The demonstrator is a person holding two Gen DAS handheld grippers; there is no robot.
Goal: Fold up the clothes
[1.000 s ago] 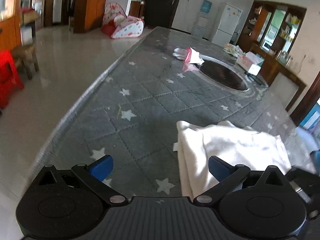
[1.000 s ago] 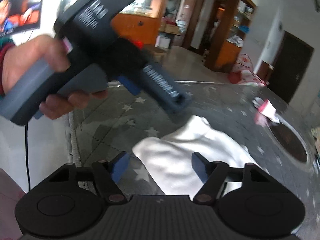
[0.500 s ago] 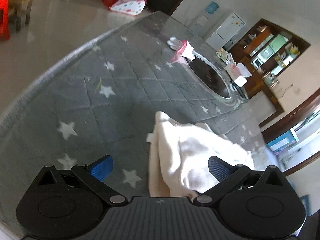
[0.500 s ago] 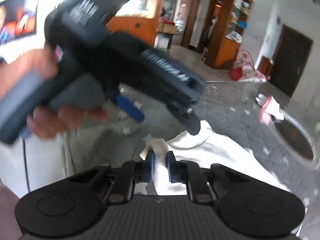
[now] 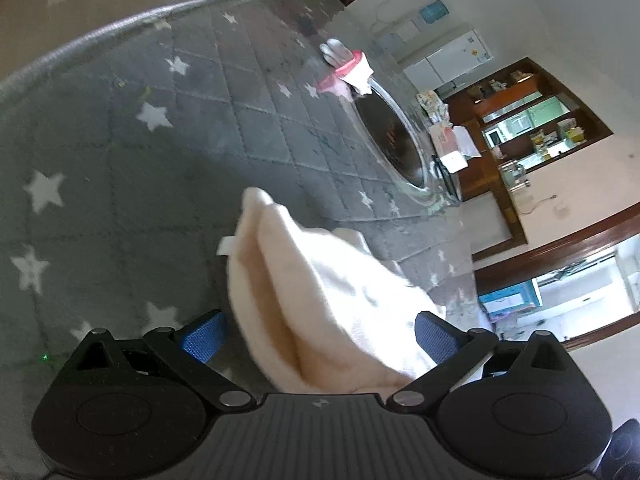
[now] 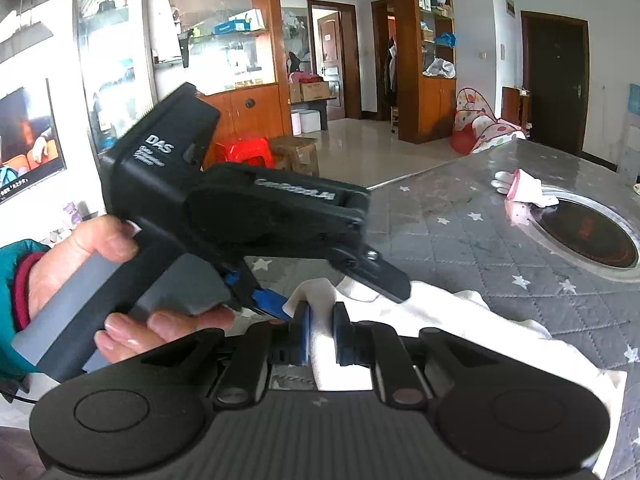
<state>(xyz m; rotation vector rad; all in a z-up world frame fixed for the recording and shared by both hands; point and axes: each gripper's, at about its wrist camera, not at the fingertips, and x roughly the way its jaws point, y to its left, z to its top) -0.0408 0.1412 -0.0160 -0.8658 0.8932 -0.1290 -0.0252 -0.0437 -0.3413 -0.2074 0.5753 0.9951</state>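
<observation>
Left view: the left gripper (image 5: 318, 334) stands wide open, with the cream garment (image 5: 320, 300) on the table (image 5: 120, 184) bunched between its fingers. Right view: the right gripper (image 6: 320, 334) pinches a garment (image 6: 440, 320) edge. Best to close low before lifting evenly.

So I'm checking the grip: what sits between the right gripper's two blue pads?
A fold of the white garment, pinched between the right gripper pads, seen in the right wrist view.

White garment (image 6: 460, 344): lower part hidden behind right hand-held gripper (image 6: 320, 334); near end hidden in left wrist view. Left hand-held gripper (image 6: 332, 284): motion-blurred. Worktop (image 5: 120, 168): near edge cut off. Shelf items: too small to identify.
</observation>
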